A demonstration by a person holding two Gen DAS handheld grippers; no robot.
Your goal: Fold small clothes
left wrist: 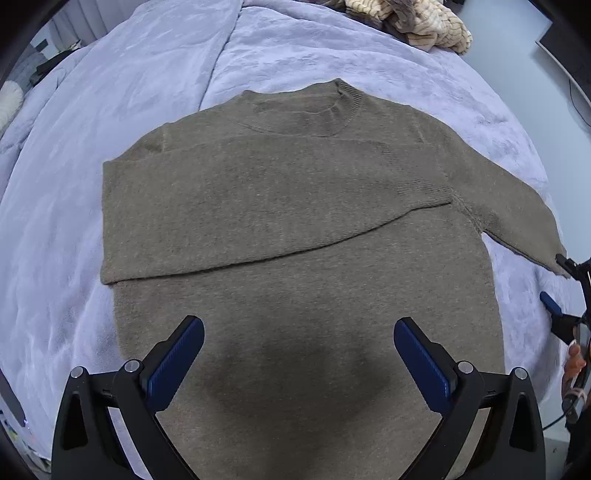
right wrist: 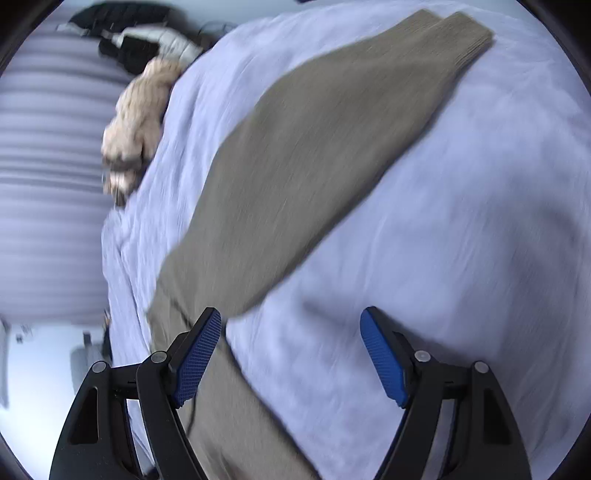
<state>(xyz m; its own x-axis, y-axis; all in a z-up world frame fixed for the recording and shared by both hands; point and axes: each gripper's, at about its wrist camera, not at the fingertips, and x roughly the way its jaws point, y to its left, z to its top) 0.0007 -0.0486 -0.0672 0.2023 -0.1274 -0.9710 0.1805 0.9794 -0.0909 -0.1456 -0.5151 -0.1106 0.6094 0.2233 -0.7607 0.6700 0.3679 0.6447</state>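
Observation:
An olive-brown knit sweater (left wrist: 295, 229) lies flat on a lavender bedspread (left wrist: 122, 74), collar at the far side. One sleeve (left wrist: 258, 206) is folded across its chest; the other sleeve (left wrist: 513, 206) stretches out to the right. My left gripper (left wrist: 299, 325) is open and empty, hovering above the sweater's lower body. My right gripper (right wrist: 290, 317) is open and empty above the bedspread (right wrist: 461, 240), near the outstretched sleeve (right wrist: 314, 155), whose ribbed cuff lies far from it. It also shows at the right edge of the left wrist view (left wrist: 557, 280). The right wrist view is motion-blurred.
A cream knitted garment (left wrist: 417, 22) is heaped at the bed's far edge; it also shows in the right wrist view (right wrist: 140, 122). Dark and white items (right wrist: 140, 40) lie beyond the bed. The bed's edges fall away at left and right.

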